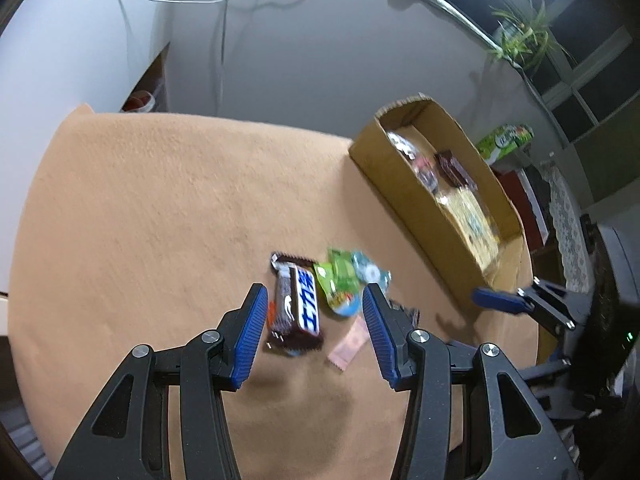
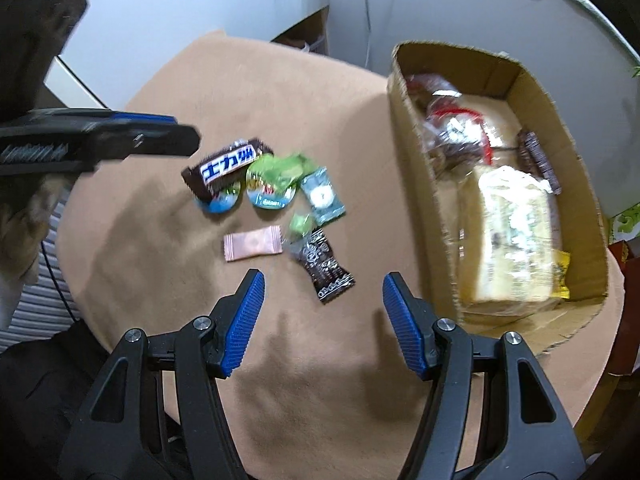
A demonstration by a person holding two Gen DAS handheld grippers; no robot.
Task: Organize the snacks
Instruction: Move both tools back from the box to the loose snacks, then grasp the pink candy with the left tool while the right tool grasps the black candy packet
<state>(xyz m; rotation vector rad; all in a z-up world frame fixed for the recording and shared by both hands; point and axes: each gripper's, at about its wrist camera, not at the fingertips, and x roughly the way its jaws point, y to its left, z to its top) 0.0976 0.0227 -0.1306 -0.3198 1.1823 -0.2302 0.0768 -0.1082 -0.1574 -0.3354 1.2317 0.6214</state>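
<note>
Left wrist: chocolate bar point(image 1: 297, 304) between left tool point(image 1: 312, 300) fingers.

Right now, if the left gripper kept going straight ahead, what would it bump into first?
Most likely the chocolate bar. The left gripper is open and the bar lies between its fingers, nearer the left one. The green candy packet sits just beyond. Depth is hard to judge.

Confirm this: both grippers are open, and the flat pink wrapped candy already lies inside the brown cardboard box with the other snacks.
Not quite. The flat pink wrapped candy lies on the tan cloth, outside the brown cardboard box, as the right wrist view shows. The rest holds: left gripper and right gripper are open.
</note>
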